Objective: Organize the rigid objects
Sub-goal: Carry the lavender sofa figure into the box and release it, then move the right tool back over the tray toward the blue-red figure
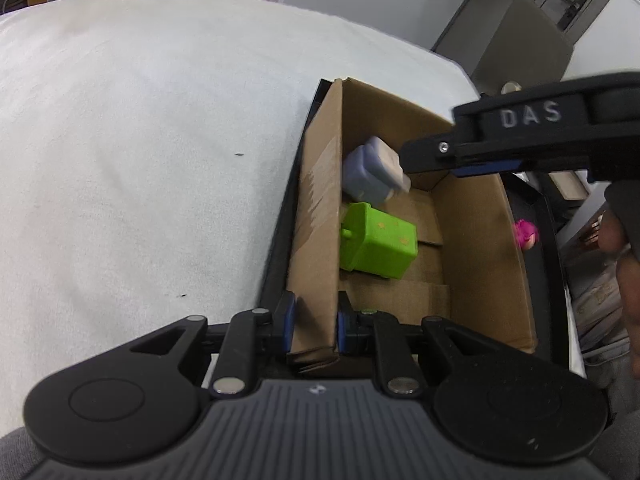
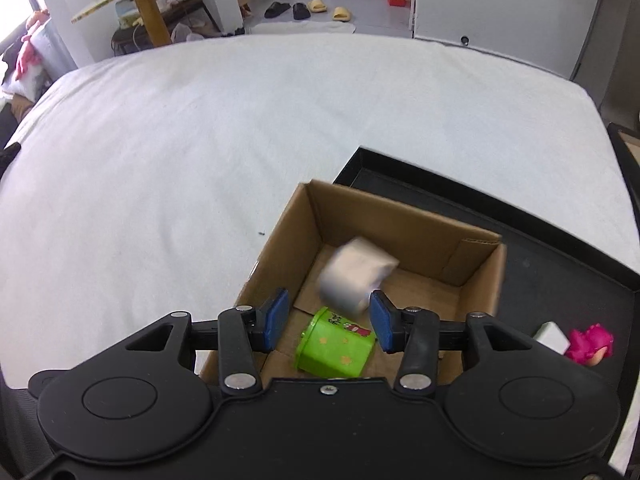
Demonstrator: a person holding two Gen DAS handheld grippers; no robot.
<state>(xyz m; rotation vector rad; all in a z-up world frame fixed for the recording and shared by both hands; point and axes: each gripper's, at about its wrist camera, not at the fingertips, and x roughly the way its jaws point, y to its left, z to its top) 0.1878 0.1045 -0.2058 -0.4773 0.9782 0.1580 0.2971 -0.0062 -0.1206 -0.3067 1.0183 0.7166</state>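
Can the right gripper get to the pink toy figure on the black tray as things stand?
Probably yes. The right gripper is open and empty, and the pink toy figure lies uncovered on the black tray, outside the cardboard box.

A cardboard box point(image 2: 400, 248) stands in a shallow tray point(image 2: 560, 248) that lies on the bed point(image 2: 200, 140), at its near right part. Inside the box, a tub point(image 2: 334, 346) lies on its side at the near end, and a blurred block point(image 2: 354, 276) sits just beyond it. Right of the box, on the tray floor, a small figure point(image 2: 592, 344) lies beside a small cube point(image 2: 554, 338). The left tool point(image 1: 316, 320) straddles the box's near left wall point(image 1: 316, 240).
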